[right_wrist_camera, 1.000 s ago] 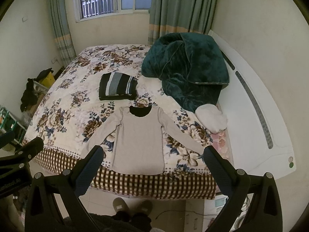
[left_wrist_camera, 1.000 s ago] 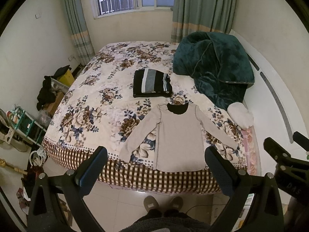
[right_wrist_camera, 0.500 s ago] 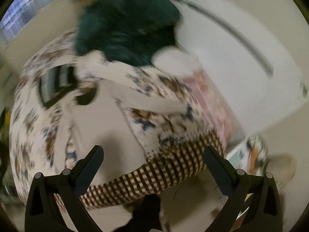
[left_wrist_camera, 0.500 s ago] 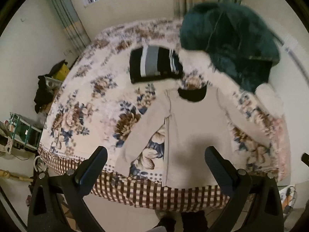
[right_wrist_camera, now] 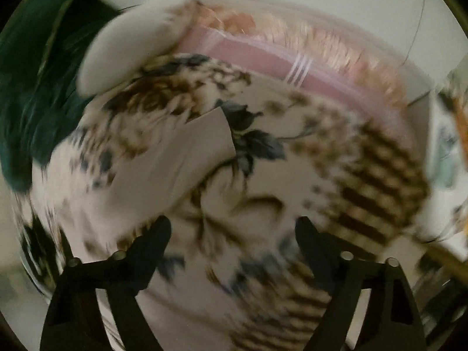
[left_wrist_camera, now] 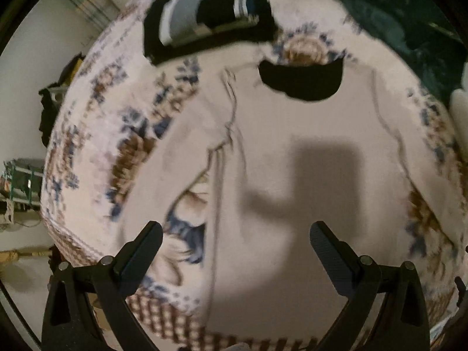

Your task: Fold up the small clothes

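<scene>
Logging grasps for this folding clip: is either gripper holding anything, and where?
Nothing is held. The left gripper and right gripper are both open above the beige top.

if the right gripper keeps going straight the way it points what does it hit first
Probably the floral bedsheet, between the open right gripper fingers. The beige top's sleeve cuff lies slightly up and left of that line. The picture is blurred, so depth is uncertain.

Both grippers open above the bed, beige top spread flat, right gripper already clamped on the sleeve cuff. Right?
Not clamped. In the right wrist view the right gripper is open, with the sleeve cuff lying free ahead of it. The left gripper is open above the flat beige top.
</scene>
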A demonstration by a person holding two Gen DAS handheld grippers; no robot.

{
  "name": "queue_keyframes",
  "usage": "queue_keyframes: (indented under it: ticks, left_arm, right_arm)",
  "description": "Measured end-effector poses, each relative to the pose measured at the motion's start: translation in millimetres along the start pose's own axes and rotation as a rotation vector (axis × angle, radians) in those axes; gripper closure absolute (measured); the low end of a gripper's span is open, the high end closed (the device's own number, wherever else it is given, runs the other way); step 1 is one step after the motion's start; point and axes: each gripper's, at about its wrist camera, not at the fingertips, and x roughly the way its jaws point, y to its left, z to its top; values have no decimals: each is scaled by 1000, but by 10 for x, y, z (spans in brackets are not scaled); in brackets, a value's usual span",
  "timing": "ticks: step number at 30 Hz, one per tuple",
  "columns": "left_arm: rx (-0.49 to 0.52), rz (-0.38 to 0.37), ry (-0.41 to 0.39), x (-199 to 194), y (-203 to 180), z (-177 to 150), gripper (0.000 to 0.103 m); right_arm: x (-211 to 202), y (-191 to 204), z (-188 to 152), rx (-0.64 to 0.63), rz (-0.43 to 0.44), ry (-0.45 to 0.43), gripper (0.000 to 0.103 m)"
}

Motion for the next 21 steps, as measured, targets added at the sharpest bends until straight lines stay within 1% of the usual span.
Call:
queue_keyframes:
  ticks: [1,3,5,6,7,9,10,12,15,17,18,19,21]
  left_arm:
    - [-10,0,20,185,-39,27,0]
    - [-16,13,45,438,-141,88,0]
    - [-24,15,58,614,-189,149,0]
    - [-32,13,57,691,-193,188,0]
    - [-40,12,56,769,-183,220,0]
    - [-48,6,53,844,-196,308,0]
    - [-56,5,49,870,-172,352,0]
    - [-81,3,37,866,-72,405,0]
    - [-129,9,11,799,133,450,0]
    - [-159,12,-1,756,293,451,0]
    - [-177,20,-9,732,400,446,0]
    - [-199,30,-19,708,544,432,0]
    - [-235,47,-38,677,789,424,0]
  right_arm:
    - [174,-24,69,41,22,7,26]
    - [483,-32,212,100,61,11,31]
    - [765,-19,339,148,87,3,40]
    - [858,-2,387,172,94,-12,42]
    - [911,23,426,195,95,-39,48]
    - [899,113,464,206,79,-115,77]
    - [869,195,476,188,76,-145,98]
    - [795,428,470,125,60,-182,98]
    - [610,1019,400,-39,50,-221,98]
    - [420,1429,298,-148,71,-246,98]
    - [299,1751,198,-220,91,-258,98]
    - [189,1963,108,-274,113,-265,98]
    - [3,2565,-177,-403,161,-276,98]
